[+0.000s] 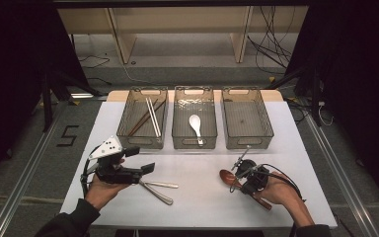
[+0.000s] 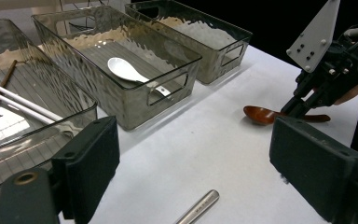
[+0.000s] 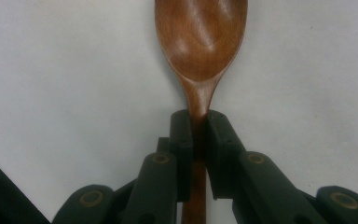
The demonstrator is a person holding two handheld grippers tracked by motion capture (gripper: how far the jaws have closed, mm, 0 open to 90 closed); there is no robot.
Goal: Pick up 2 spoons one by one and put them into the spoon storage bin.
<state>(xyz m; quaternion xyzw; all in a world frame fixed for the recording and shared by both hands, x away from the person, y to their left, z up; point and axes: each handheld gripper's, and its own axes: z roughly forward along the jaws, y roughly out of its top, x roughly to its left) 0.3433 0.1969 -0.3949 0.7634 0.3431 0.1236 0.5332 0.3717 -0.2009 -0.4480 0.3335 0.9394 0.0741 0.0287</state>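
A brown wooden spoon (image 1: 227, 176) (image 3: 200, 37) (image 2: 258, 113) lies on the white table, its bowl pointing left in the high view. My right gripper (image 1: 238, 183) (image 3: 198, 123) (image 2: 296, 109) is shut on the spoon's neck just behind the bowl, with both pads pressed against the wood. The handle runs back under the hand. My left gripper (image 1: 140, 159) (image 2: 193, 163) hovers over the table's left front, open, with nothing between its wide-apart pads.
Three clear bins stand in a row at the back. The left bin (image 1: 141, 143) holds chopsticks (image 1: 150, 116), the middle bin (image 1: 194, 143) a white spoon (image 1: 196, 124) (image 2: 123, 70), and the right bin (image 1: 246, 118) nothing. Metal utensils (image 1: 158, 190) (image 2: 198, 207) lie below my left gripper.
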